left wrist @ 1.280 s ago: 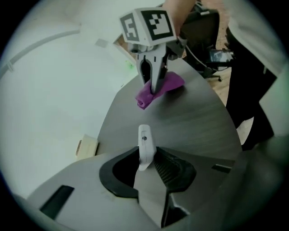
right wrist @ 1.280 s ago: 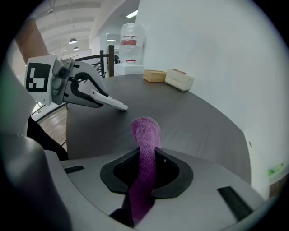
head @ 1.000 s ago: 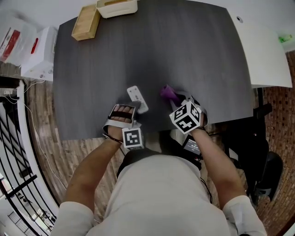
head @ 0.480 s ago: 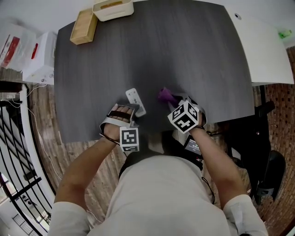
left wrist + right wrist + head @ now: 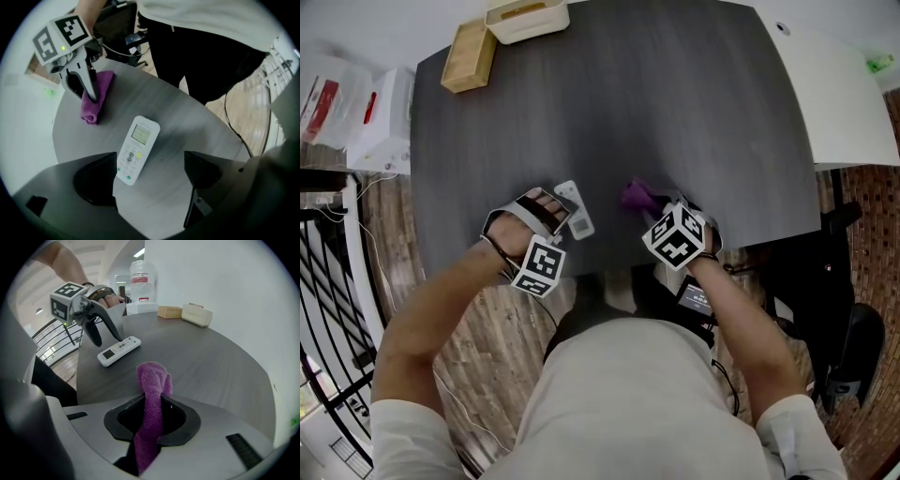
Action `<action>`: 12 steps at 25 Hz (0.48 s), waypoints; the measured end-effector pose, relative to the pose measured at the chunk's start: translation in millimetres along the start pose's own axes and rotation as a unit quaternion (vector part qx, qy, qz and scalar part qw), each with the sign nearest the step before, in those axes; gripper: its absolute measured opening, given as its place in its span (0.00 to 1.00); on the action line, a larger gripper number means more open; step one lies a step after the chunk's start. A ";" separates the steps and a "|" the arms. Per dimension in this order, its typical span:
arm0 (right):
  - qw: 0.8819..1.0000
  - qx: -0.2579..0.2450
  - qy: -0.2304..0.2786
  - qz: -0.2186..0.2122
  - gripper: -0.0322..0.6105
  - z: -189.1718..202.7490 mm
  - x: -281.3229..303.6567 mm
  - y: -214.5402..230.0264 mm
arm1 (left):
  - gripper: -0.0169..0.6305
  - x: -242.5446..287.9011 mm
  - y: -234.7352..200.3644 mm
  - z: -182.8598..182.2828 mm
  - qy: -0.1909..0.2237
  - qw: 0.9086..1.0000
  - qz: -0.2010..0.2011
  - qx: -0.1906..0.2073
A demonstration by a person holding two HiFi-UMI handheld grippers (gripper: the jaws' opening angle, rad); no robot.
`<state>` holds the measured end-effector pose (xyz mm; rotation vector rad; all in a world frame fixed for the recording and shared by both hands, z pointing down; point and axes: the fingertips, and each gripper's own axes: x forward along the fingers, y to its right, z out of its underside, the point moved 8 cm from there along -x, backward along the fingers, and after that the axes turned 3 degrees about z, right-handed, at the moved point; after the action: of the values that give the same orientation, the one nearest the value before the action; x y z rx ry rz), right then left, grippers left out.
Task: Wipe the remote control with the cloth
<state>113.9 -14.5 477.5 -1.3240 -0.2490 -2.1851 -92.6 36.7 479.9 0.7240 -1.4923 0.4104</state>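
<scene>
The left gripper (image 5: pixel 149 171) has its jaws wide apart, having just been opening, and grips nothing. The remote (image 5: pixel 137 150) lies face up on the table (image 5: pixel 628 103) just ahead, its lower end beside one jaw. The right gripper (image 5: pixel 152 420) is clamped tight on the purple cloth (image 5: pixel 153 376), which hangs down to the table, apart from the remote.

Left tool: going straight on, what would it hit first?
The left tool has just been opening its jaws, with mostly bare table between them, so probably the table first. The remote beside one jaw might get brushed.
</scene>
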 end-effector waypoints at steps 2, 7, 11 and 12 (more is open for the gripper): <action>1.000 -0.006 0.000 -0.006 0.17 -0.3 0.4 -2.6 | 0.68 3.0 -12.5 2.8 0.004 0.999 0.021 0.038; 1.000 -0.011 -0.002 -0.018 0.17 1.5 -0.1 -4.0 | 0.68 18.1 -35.3 3.8 0.004 0.995 0.075 0.071; 1.000 -0.003 0.005 -0.023 0.18 3.2 -2.0 -1.0 | 0.68 28.5 -41.1 7.3 -0.005 0.993 0.109 0.041; 1.000 0.005 0.008 -0.024 0.18 4.8 -2.4 0.2 | 0.68 30.1 -43.0 8.3 -0.007 0.993 0.118 0.021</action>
<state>118.5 -11.7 477.7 -1.3067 -0.2883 -2.2306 -68.5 -5.6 501.0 0.5848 -1.5930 0.6180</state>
